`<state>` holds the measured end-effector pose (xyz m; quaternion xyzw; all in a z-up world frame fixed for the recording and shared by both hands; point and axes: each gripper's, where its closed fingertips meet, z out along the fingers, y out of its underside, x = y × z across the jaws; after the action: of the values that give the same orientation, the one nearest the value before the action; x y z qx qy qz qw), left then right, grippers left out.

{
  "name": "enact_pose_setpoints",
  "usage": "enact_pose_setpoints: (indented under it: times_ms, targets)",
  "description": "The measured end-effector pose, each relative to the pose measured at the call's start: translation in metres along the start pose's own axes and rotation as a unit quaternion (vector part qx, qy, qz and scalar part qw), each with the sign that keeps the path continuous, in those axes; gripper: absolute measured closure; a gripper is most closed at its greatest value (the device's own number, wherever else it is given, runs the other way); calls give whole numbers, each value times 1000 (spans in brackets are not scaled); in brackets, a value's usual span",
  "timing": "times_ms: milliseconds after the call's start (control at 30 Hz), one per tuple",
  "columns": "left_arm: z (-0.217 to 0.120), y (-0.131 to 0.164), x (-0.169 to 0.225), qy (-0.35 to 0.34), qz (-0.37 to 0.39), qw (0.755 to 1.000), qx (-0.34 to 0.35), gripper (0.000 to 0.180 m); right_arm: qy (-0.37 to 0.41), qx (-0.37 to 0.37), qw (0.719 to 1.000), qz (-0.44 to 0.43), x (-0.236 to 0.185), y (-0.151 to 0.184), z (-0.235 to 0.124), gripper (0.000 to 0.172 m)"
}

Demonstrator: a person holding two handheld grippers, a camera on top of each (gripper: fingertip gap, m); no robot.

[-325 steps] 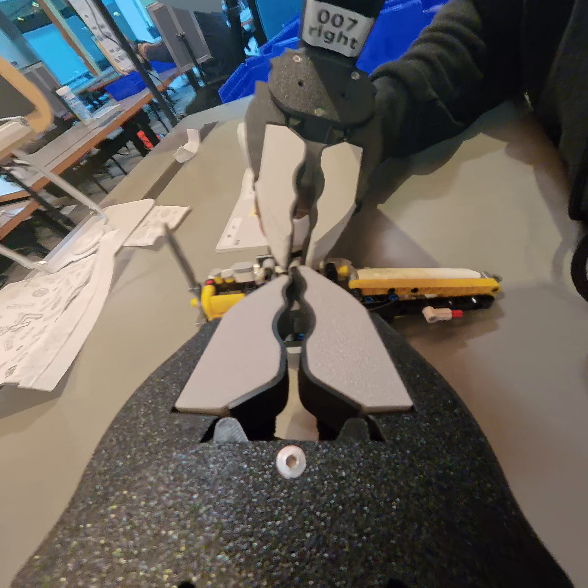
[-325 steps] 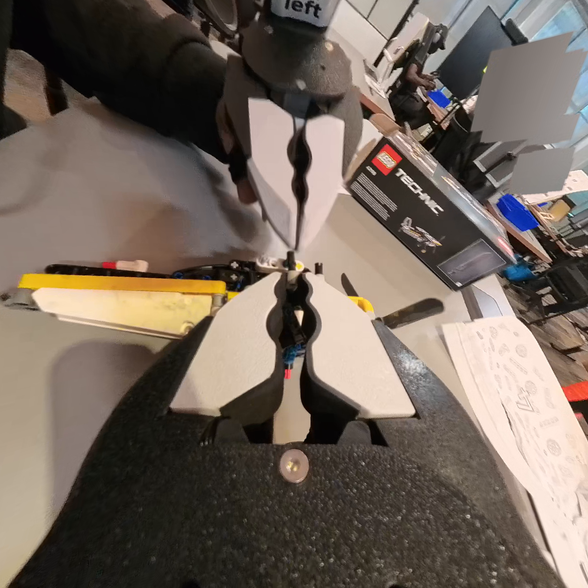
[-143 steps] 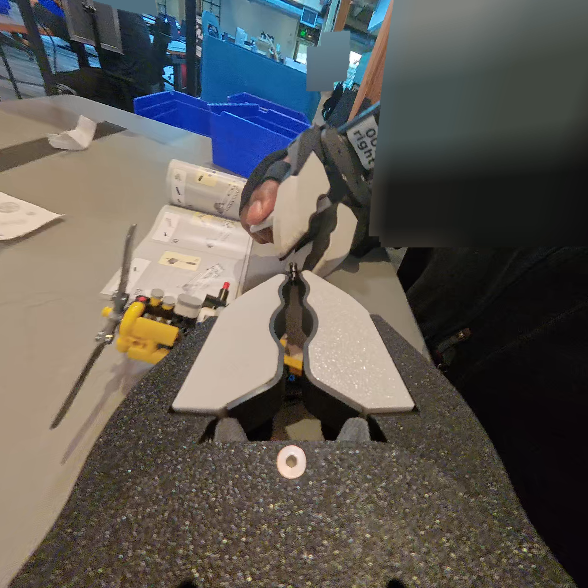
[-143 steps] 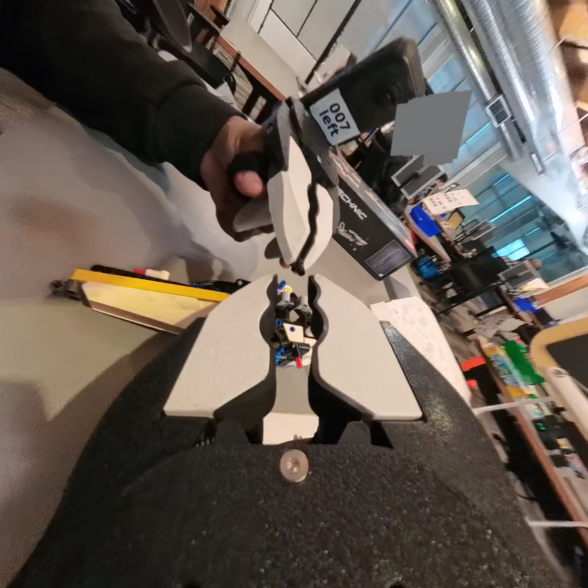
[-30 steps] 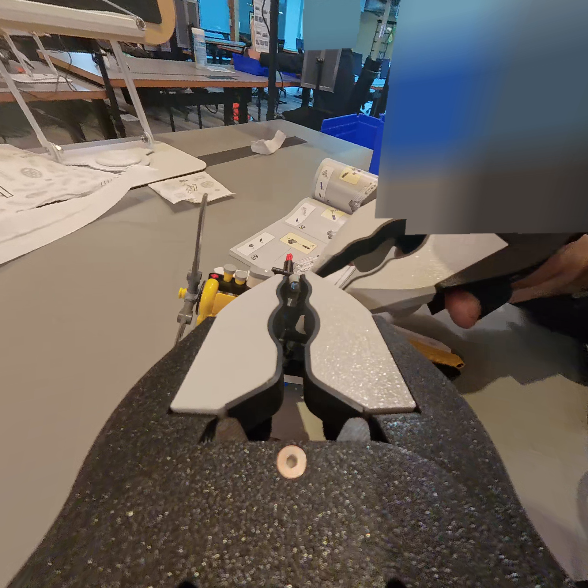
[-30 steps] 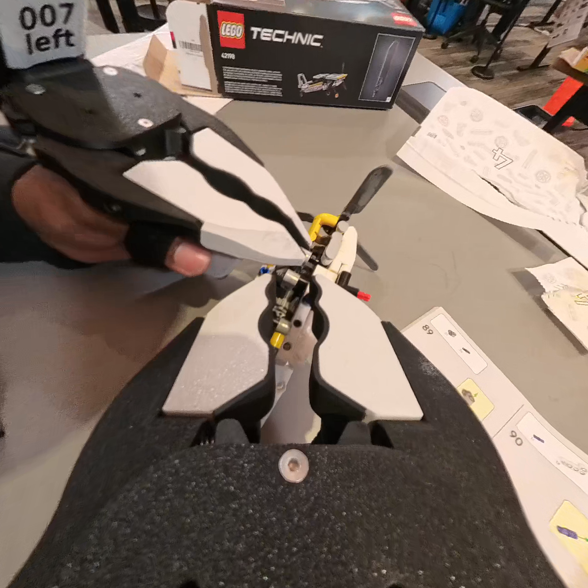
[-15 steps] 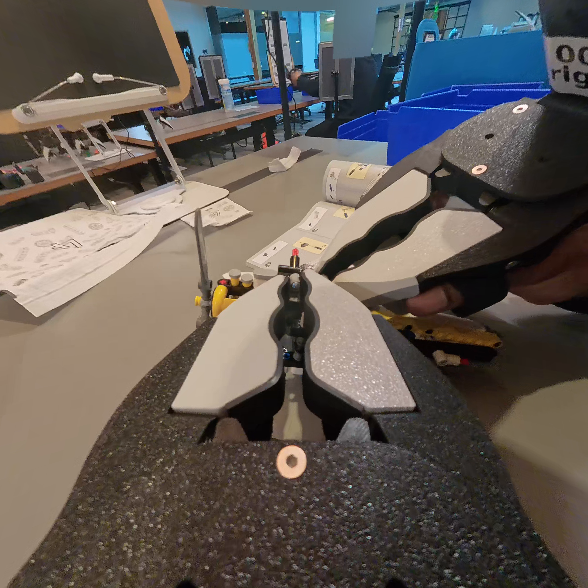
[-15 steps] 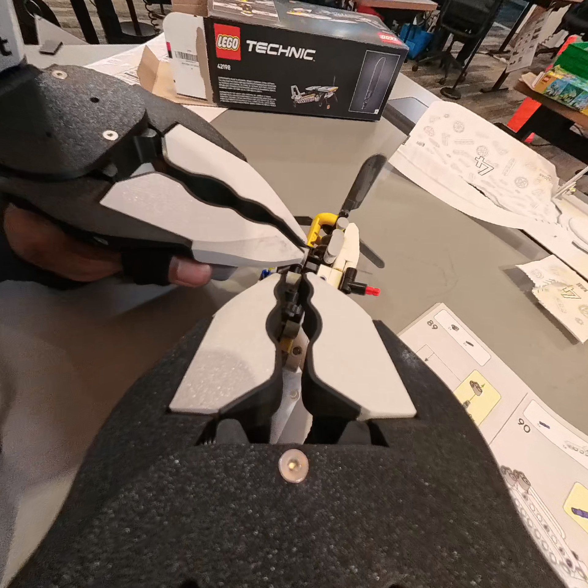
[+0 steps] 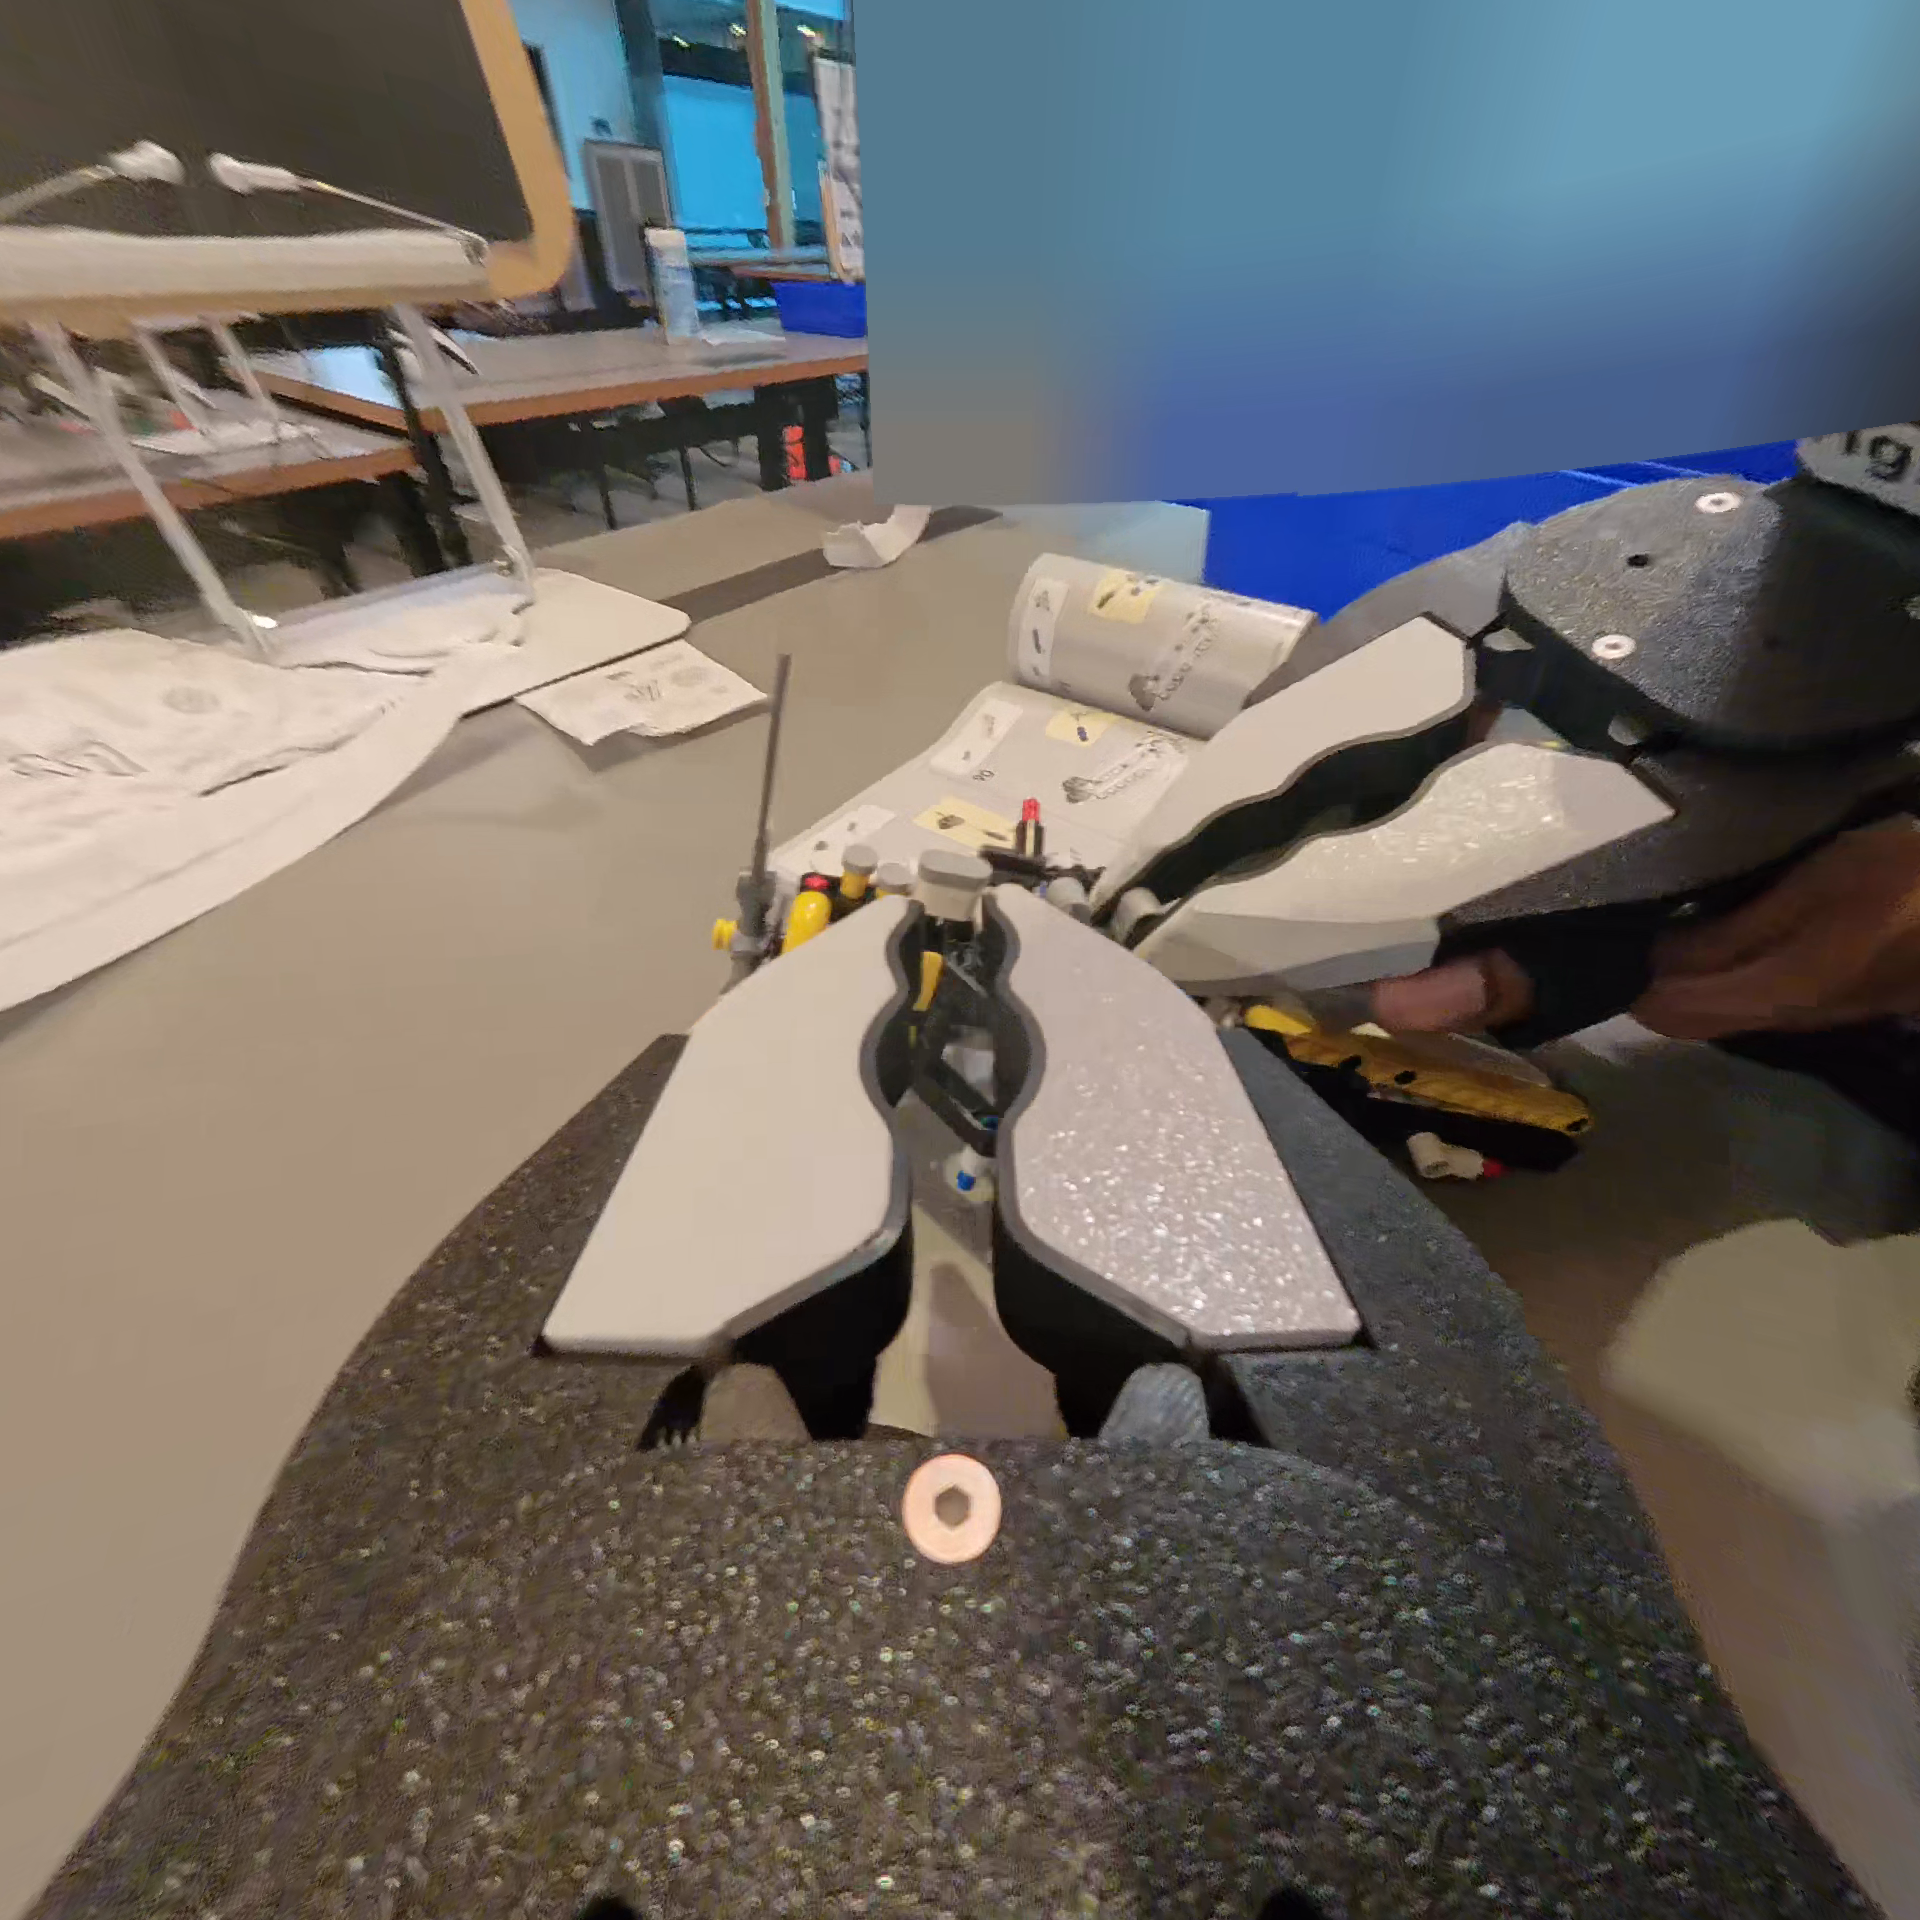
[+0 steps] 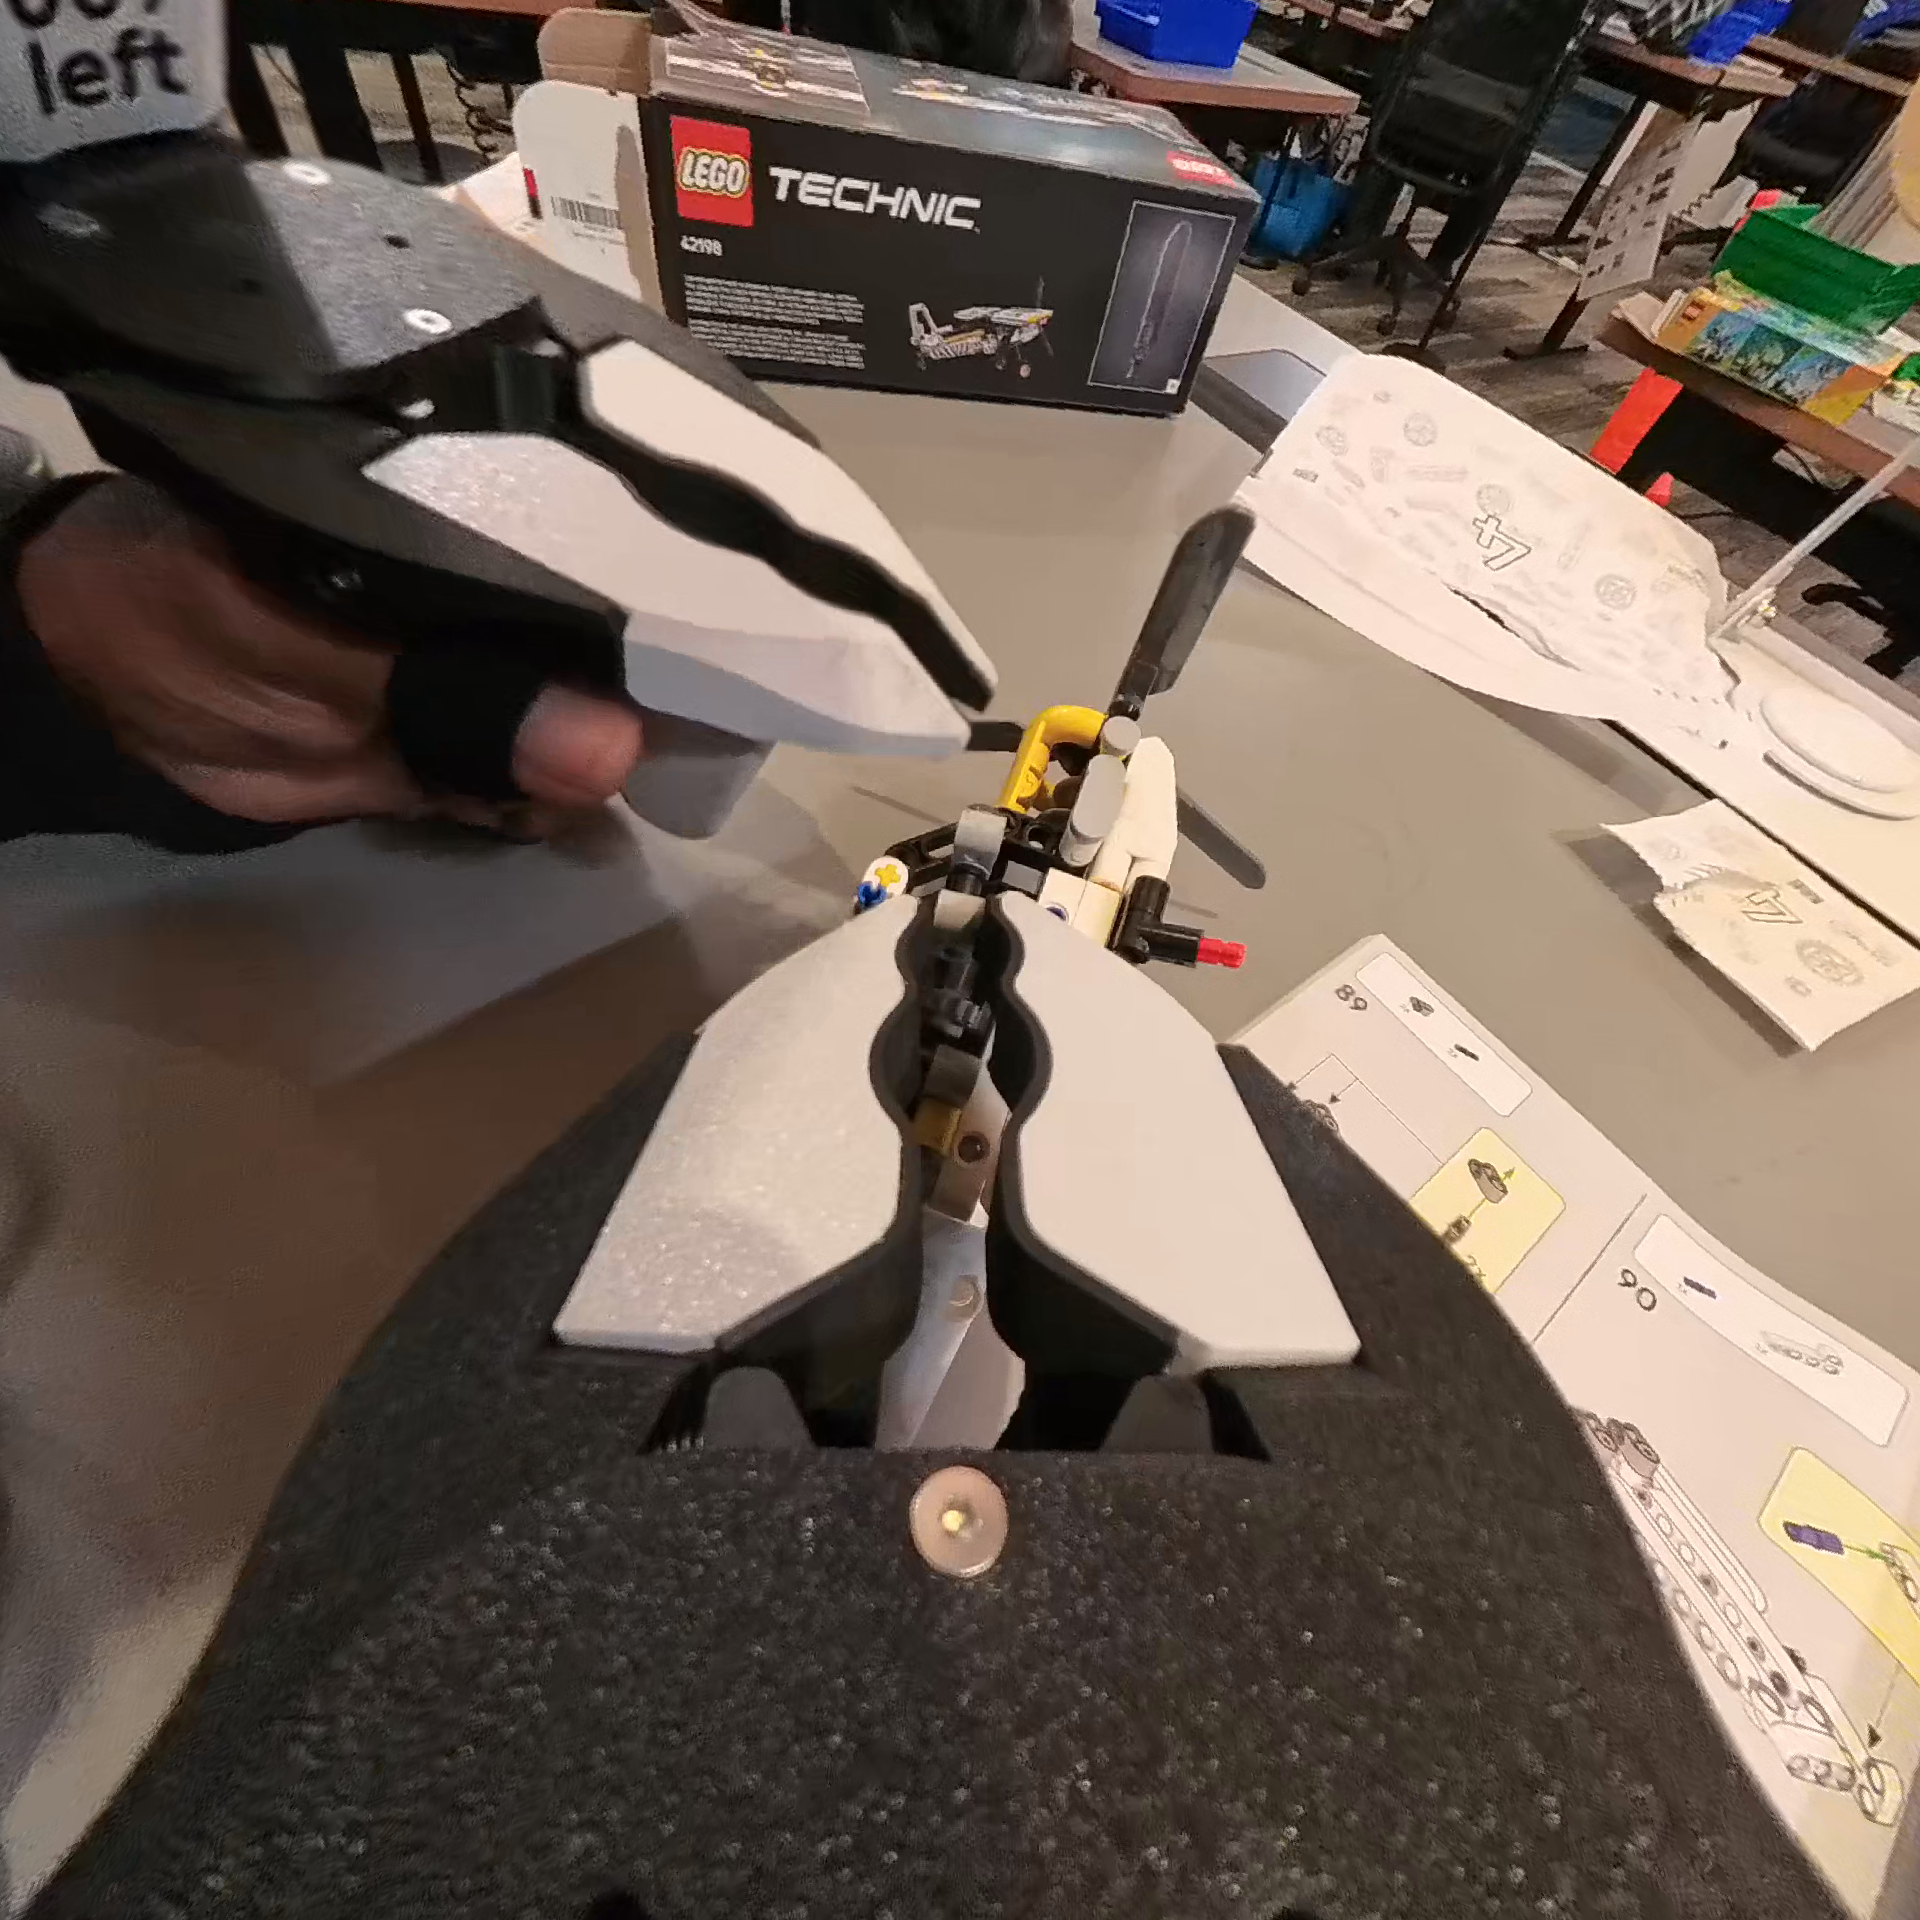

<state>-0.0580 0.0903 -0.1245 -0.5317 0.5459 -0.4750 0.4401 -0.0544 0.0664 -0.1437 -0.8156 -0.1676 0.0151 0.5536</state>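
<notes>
The toy-brick aircraft model (image 10: 1081, 831) lies on the grey table (image 10: 1403, 831), right at the tips of both hand-held grippers. Its nose, just beyond the right hand-held gripper (image 10: 961, 912), has white panels, grey pegs, a yellow curved piece and a dark propeller blade (image 10: 1179, 603) tilted up and away. A black stub with a red pin (image 10: 1210, 951) juts out to that hand-held gripper's right. The right hand-held gripper's fingers are closed on a grey and black part of the model. A long yellow and black section (image 9: 1423, 1081) stretches beneath the right hand-held gripper. The left hand-held gripper (image 9: 951, 914) has its tips against a grey-capped peg (image 9: 951, 883).
</notes>
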Motion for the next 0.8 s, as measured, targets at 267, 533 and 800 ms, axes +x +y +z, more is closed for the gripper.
enact_pose_setpoints:
  times_ms: [267, 533, 800]
  targets:
    - [-1, -2, 21, 140, 56, 987, -48, 156, -79, 17, 996, -33, -17, -2, -4, 164]
    - [-30, 7, 54, 322, 118, 937, -61, 161, -203, 36, 976, -73, -39, 2, -21, 164]
    - [-27, 20, 63, 305, 211, 924, -96, 167, -247, 36, 965, -85, -43, 6, -31, 163]
